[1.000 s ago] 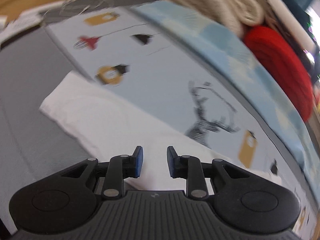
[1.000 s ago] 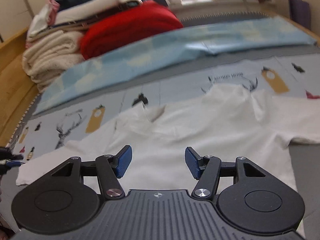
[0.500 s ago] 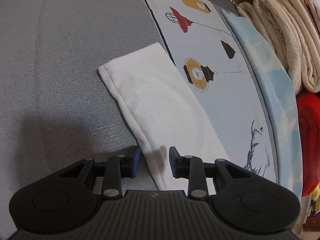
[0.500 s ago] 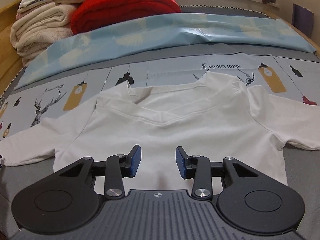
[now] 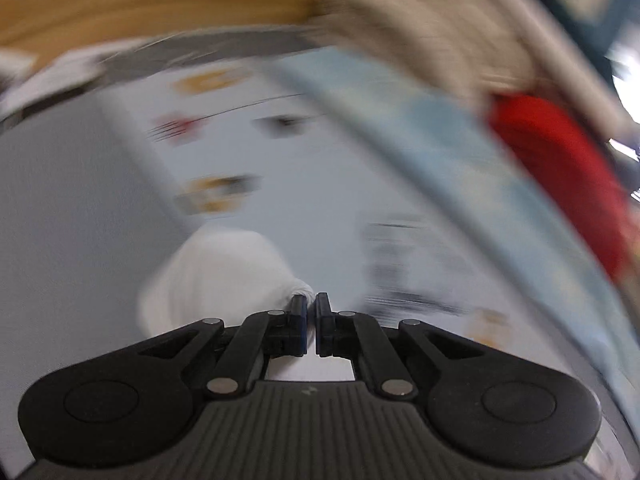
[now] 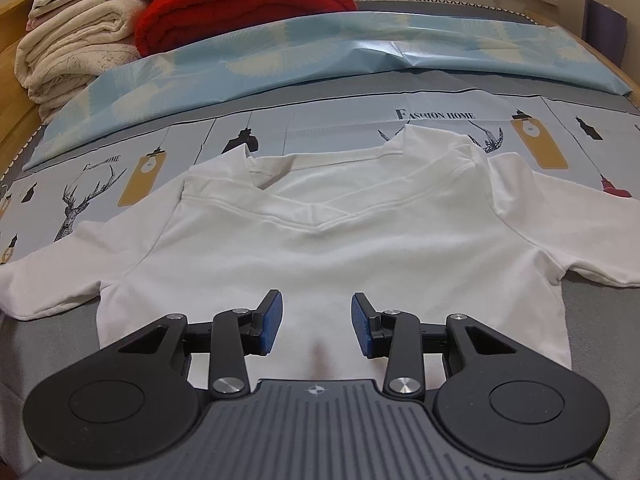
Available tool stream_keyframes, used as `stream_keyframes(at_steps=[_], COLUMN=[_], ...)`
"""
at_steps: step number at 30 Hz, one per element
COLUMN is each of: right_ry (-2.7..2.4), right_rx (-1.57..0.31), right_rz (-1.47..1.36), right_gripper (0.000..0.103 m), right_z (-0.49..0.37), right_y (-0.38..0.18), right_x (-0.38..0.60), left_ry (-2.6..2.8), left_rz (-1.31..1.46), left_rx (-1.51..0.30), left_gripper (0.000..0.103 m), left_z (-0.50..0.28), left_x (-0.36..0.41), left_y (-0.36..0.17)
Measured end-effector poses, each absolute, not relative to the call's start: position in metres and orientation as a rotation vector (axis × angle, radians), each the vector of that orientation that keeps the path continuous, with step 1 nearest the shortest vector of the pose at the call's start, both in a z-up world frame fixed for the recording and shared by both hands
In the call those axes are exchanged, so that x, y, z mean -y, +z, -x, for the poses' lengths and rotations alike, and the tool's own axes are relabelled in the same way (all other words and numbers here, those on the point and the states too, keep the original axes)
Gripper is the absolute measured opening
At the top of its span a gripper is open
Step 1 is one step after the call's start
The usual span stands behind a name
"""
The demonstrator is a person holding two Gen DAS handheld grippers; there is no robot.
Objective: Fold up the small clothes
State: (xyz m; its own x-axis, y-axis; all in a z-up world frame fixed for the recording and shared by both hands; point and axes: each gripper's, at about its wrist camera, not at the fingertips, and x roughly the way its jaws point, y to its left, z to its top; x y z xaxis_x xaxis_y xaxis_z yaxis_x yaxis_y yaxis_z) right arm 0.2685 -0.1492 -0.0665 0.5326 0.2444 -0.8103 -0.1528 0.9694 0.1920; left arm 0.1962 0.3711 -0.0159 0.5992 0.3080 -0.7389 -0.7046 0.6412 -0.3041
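A white V-neck T-shirt (image 6: 340, 248) lies flat, front up, on the printed mat, sleeves spread to both sides. My right gripper (image 6: 316, 320) hovers open over the shirt's lower middle, with nothing between its blue pads (image 6: 270, 320). The left wrist view is badly blurred by motion. There my left gripper (image 5: 311, 304) is shut, and a bunched white sleeve (image 5: 216, 272) of the shirt runs up to its fingertips, pinched between them. The left gripper does not show in the right wrist view.
Behind the shirt lie a light blue sheet (image 6: 320, 48), a folded red blanket (image 6: 240, 0) and stacked cream towels (image 6: 72, 48). The printed mat (image 6: 340, 124) sits on grey bedding (image 6: 600, 320). A wooden bed frame (image 5: 140, 0) borders the far side.
My left gripper closed on the sleeve's edge and swung up with it, bunching the cloth. My right gripper's jaws narrowed early, then held still over the shirt.
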Motion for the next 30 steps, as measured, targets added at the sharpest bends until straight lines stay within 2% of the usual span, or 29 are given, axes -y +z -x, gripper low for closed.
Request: stream_keyframes(at_steps=[1, 3, 5, 7, 8, 9, 12, 18, 19, 23, 27, 30], right_ry=[0.238, 0.249, 0.255, 0.242, 0.233, 0.222, 0.185, 0.139, 0.139, 0.194, 0.266, 0.359], right_rx=[-0.980, -0.979, -0.976, -0.978, -0.984, -0.990, -1.014, -1.033, -1.041, -1.052, -1.043, -1.012], right_rz=[-0.104, -0.110, -0.117, -0.133, -0.146, -0.164, -0.232, -0.305, -0.313, -0.340, -0.325, -0.244], right_gripper=[0.035, 0.008, 0.004, 0.004, 0.004, 0.005, 0.005, 0.007, 0.009, 0.026, 0.029, 0.039], right_z=[-0.268, -0.267, -0.267, -0.269, -0.270, -0.272, -0.279, -0.289, -0.291, -0.300, -0.307, -0.306], right_y=[-0.067, -0.068, -0.071, -0.075, -0.077, -0.079, -0.086, -0.095, -0.098, -0.106, -0.108, -0.104], right_x=[0.151, 0.155, 0.160, 0.166, 0.169, 0.173, 0.187, 0.203, 0.204, 0.196, 0.173, 0.144], left_ry=[0.565, 0.380, 0.171, -0.074, -0.194, -0.270, -0.154, 0.217, 0.260, 0.310, 0.305, 0.306], left_rz=[0.606, 0.564, 0.545, 0.582, 0.602, 0.619, 0.605, 0.593, 0.595, 0.651, 0.648, 0.669], left_rx=[-0.674, -0.649, -0.644, -0.718, -0.782, -0.830, -0.829, -0.926, -0.943, -0.957, -0.961, -0.962], left_gripper=[0.003, 0.003, 0.004, 0.011, 0.031, 0.036, 0.036, 0.036, 0.036, 0.036, 0.038, 0.038], left_z=[-0.205, -0.222, -0.237, -0.253, -0.261, -0.267, -0.272, -0.283, -0.283, -0.284, -0.286, -0.285], left_x=[-0.345, -0.283, -0.218, -0.157, -0.135, -0.118, -0.113, -0.171, -0.177, -0.204, -0.207, -0.204], left_y=[-0.003, 0.015, 0.023, 0.019, 0.015, 0.010, 0.002, -0.025, -0.030, -0.038, -0.037, -0.034])
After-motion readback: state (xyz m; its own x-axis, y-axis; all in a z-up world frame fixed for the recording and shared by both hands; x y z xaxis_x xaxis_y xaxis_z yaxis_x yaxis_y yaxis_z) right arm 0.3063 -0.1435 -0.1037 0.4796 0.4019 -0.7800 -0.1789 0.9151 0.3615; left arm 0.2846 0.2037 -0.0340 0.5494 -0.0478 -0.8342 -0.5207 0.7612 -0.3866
